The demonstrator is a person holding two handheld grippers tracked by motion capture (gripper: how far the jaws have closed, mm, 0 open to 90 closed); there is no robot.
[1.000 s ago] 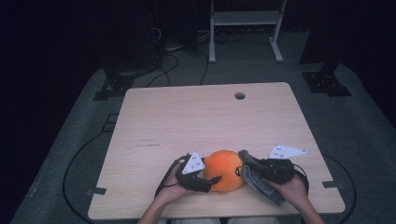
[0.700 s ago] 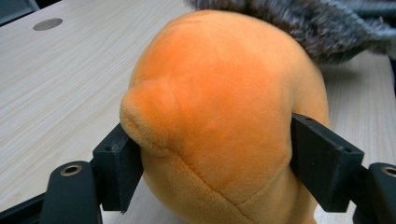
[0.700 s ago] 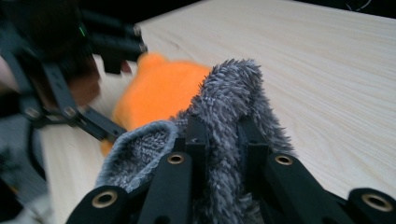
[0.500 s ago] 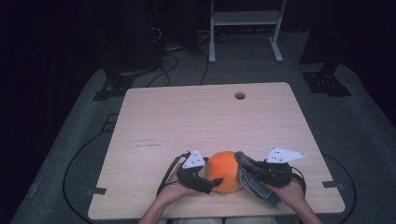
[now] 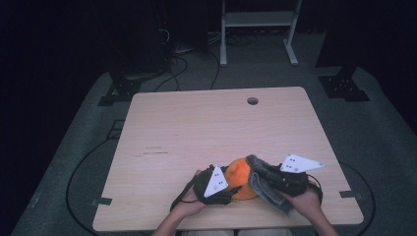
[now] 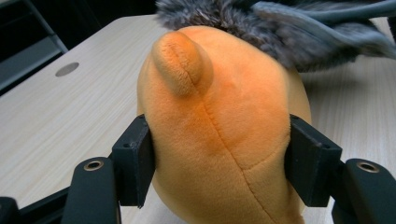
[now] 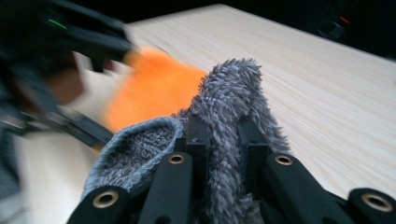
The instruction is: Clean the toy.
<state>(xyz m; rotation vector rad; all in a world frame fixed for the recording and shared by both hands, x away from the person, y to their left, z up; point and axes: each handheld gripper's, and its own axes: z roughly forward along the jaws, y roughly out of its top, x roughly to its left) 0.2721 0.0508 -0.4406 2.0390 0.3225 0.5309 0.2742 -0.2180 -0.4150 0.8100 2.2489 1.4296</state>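
Observation:
An orange plush toy [image 5: 239, 174] rests near the front edge of the wooden table [image 5: 211, 132]. My left gripper [image 5: 227, 192] is shut on the orange plush toy [image 6: 219, 135], one jaw pressing each side of it; a small nub sticks up from its top. My right gripper [image 5: 260, 172] is shut on a grey fuzzy cloth [image 5: 263, 189], and the cloth [image 7: 224, 140] is pinched between the jaws, folded upward. The cloth's fluffy edge [image 6: 280, 32] lies against the far top of the plush. In the right gripper view the plush [image 7: 154, 91] is blurred just beyond the cloth.
A round cable hole [image 5: 253, 101] sits near the table's far edge. Behind the table stand a white metal frame [image 5: 258, 24] and dark stands with cables [image 5: 172, 54] on the grey floor. The table's far half is bare wood.
The right gripper has brought the grey cloth leftward onto the top of the orange plush. The left gripper keeps its hold on the plush, shifted slightly.

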